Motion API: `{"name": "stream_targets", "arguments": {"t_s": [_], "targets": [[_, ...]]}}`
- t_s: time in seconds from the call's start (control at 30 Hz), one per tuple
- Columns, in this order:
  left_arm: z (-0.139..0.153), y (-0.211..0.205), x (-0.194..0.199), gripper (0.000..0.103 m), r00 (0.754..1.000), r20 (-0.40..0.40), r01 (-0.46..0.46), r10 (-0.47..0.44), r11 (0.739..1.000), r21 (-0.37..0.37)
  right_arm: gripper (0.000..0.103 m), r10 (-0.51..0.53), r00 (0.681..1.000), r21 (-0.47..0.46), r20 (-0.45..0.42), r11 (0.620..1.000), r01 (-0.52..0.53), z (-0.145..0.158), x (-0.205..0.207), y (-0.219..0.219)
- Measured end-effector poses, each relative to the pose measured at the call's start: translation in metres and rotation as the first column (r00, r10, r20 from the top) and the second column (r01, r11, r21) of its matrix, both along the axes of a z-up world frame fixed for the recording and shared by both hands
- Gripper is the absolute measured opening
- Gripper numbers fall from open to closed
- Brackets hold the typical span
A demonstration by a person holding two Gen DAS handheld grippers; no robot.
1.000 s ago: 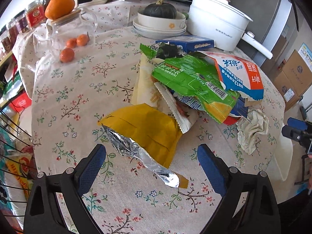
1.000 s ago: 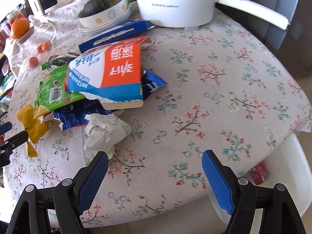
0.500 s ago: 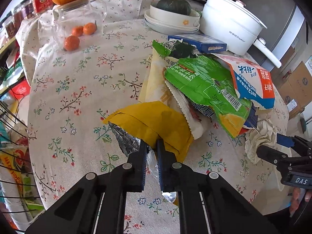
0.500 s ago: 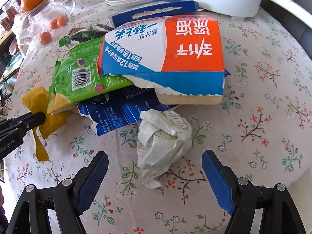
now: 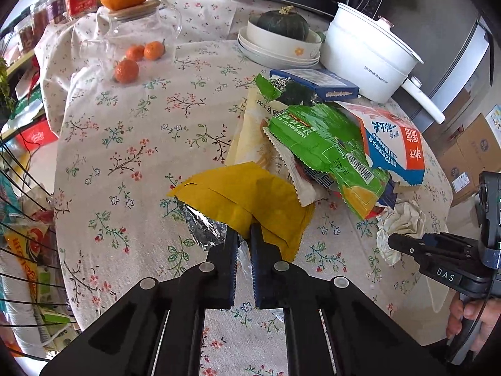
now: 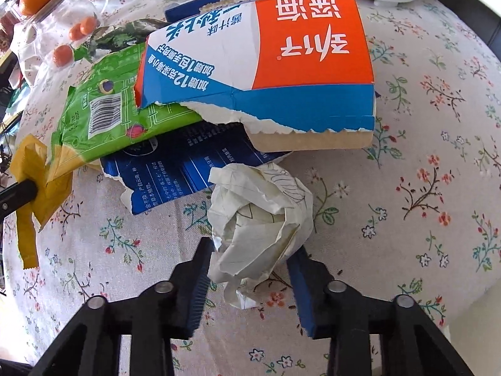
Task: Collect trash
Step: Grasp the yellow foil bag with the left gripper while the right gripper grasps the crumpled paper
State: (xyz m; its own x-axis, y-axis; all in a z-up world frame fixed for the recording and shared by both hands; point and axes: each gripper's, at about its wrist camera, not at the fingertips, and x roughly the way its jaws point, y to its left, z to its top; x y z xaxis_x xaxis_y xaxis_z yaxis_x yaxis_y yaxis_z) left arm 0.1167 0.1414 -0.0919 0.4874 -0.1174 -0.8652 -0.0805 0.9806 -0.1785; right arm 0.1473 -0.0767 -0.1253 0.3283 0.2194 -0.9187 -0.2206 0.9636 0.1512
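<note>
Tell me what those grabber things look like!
Each is black plastic. The left gripper and the right gripper both have two long fingers with ribbed blue pads and round silver bolts. Seen from the side, the right one shows white letters, "DAS".

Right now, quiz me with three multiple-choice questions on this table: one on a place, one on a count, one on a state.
1. Where is the dark green pumpkin? A in a white bowl; B on the cloth; C in the glass jar.
2. How many small oranges lie by the glass jar? A one; B three; C five.
3. What does the left gripper hold? A nothing; B crumpled paper; C yellow wrapper.
Answers: 1 A, it sits in the bowl. 2 B, three show. 3 C, the gripper is shut on its edge.
</note>
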Motion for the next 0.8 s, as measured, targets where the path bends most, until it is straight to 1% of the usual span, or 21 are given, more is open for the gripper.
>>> {"name": "stream_targets", "arguments": {"t_s": [0.3,0.47,0.6,0.8], "targets": [[0.020,0.000,-0.012,0.007,0.999,0.051,-0.004,0.004,1.000,-0.006,0.028,0.018,1.000,0.031,0.019,0.999,-0.018,0.015,-0.017,-0.017],[0.026,-0.003,-0.018,0.007,0.998,0.070,-0.001,0.000,1.000,0.003,0.028,0.014,0.999,0.036,0.044,0.999,-0.016,0.026,-0.028,-0.036],[0.030,-0.003,-0.021,0.007,0.997,0.083,-0.005,0.004,1.000,0.005,0.028,0.002,0.998,0.044,0.063,0.999,-0.005,0.034,-0.033,-0.049],[0.042,-0.006,-0.024,0.007,0.992,0.126,-0.004,0.004,1.000,0.003,0.028,-0.039,0.995,0.061,0.087,0.998,0.033,0.045,-0.040,-0.071]]}}
